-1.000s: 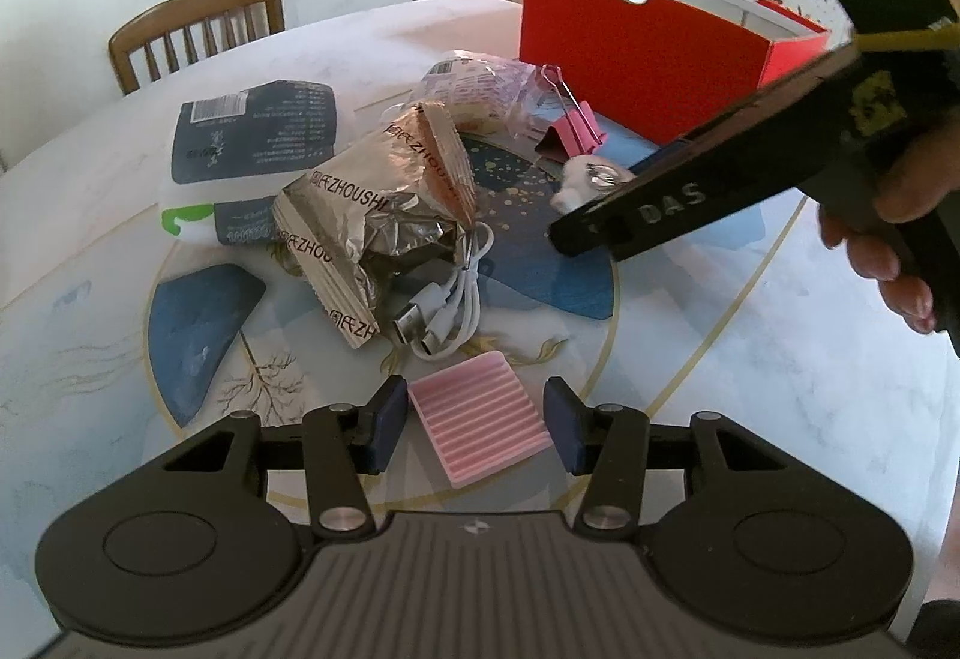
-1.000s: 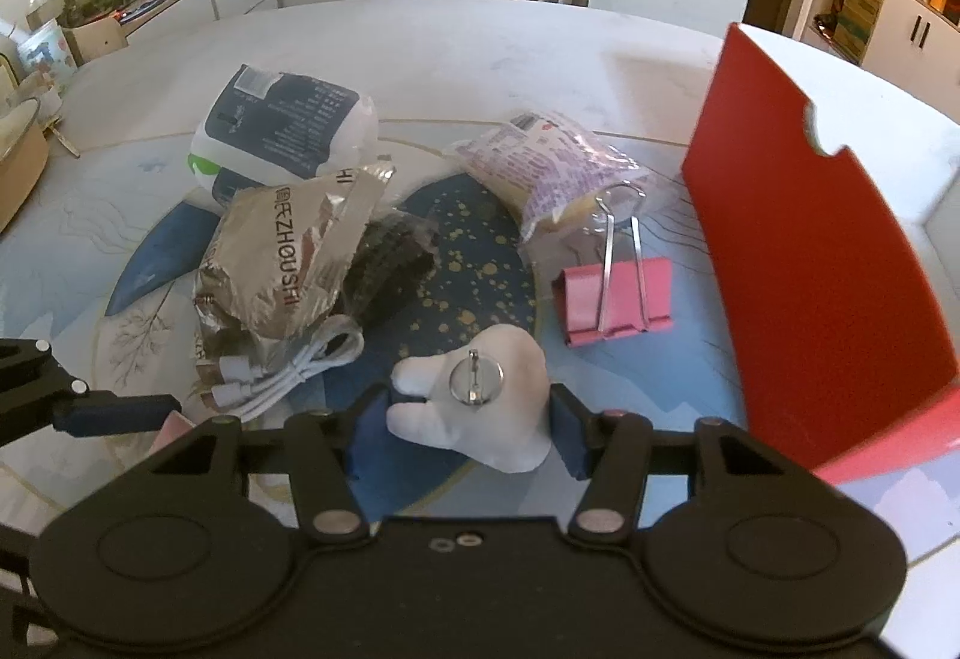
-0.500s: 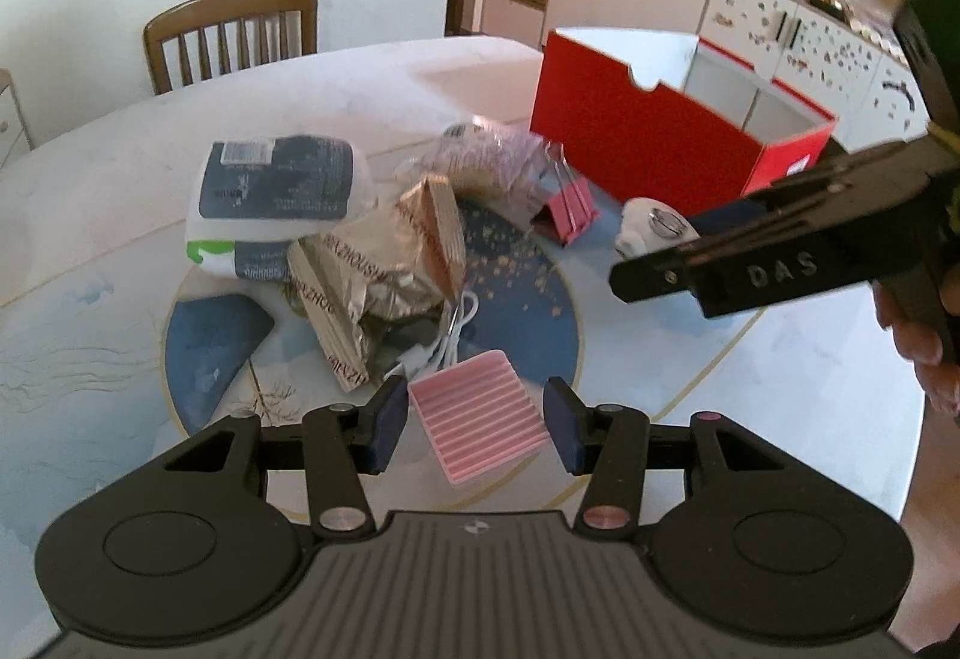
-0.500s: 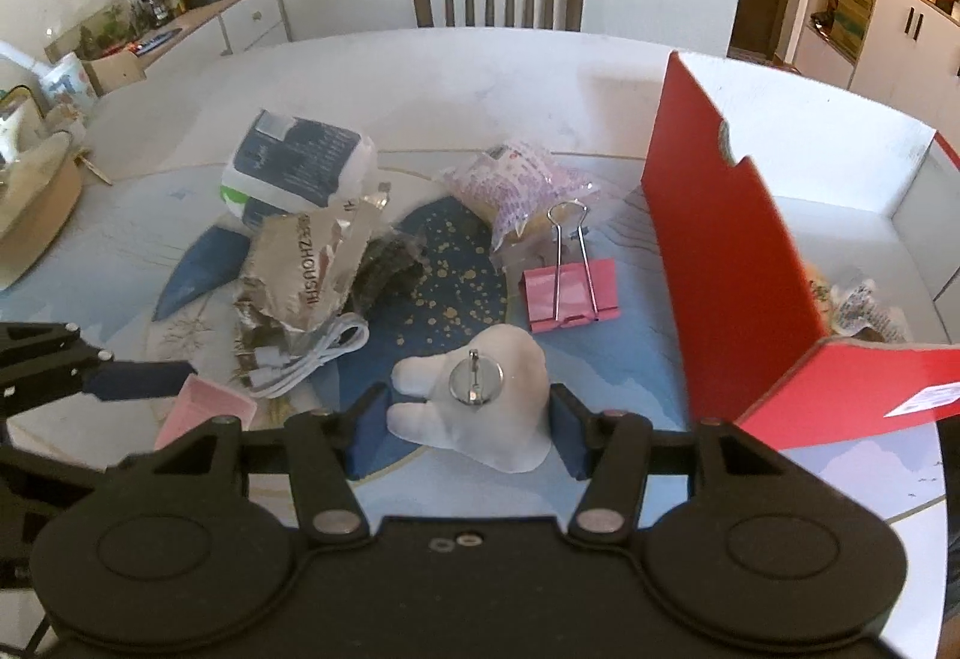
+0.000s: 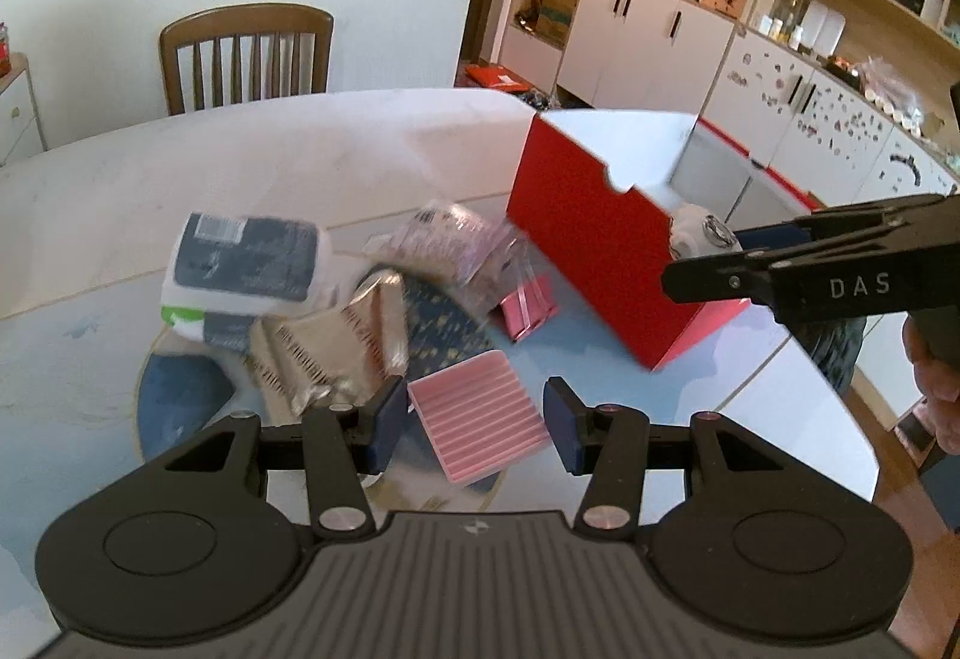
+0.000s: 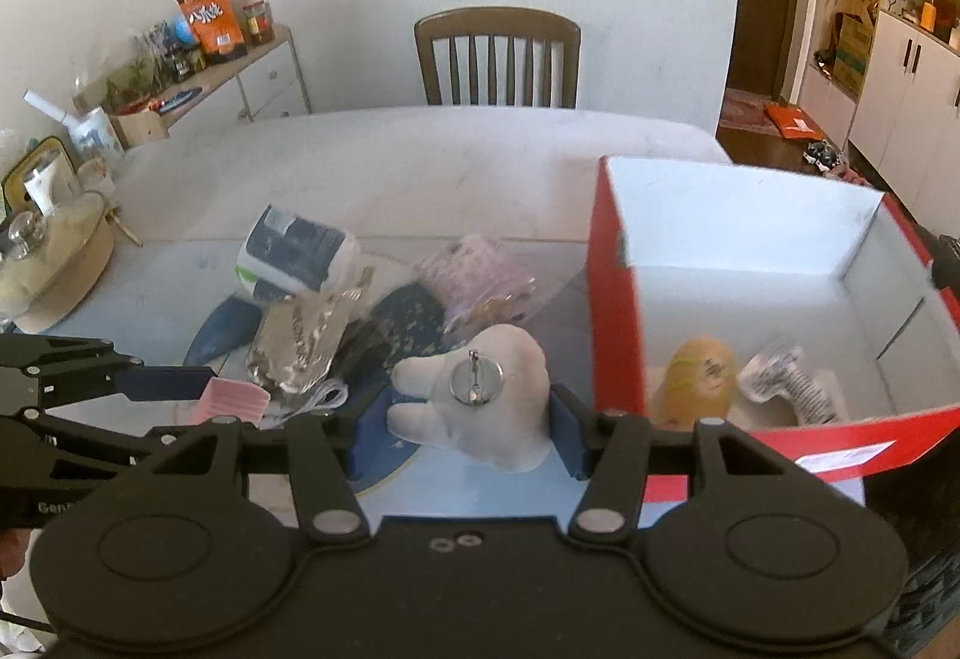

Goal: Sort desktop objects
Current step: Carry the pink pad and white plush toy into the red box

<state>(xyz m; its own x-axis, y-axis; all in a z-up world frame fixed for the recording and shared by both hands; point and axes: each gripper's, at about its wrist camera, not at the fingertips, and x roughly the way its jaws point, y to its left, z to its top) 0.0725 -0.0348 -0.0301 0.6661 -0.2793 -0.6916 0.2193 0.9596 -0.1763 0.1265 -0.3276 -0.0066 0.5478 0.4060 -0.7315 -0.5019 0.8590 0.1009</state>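
My left gripper (image 5: 477, 422) is shut on a pink ribbed pad (image 5: 480, 416) and holds it above the table. My right gripper (image 6: 468, 428) is shut on a white plush tooth (image 6: 474, 398) with a metal pin on it, held high beside the red box (image 6: 612, 311). The right gripper also shows in the left wrist view (image 5: 708, 269) at the box's near corner. The box (image 5: 588, 245) is open on top, with a yellow item (image 6: 696, 377) and a clear wrapper (image 6: 780, 377) inside.
On the round table (image 5: 270, 167) lie a blue-and-white packet (image 5: 246, 263), a silver foil bag (image 5: 336, 347), a clear pink snack bag (image 5: 450, 239), a pink binder clip (image 5: 528, 305) and a white cable (image 6: 327, 395). A wooden chair (image 5: 246, 53) stands behind.
Both grippers have risen and drawn back from the table with their objects. The right gripper with the plush tooth has moved right, up to the red box's near corner.
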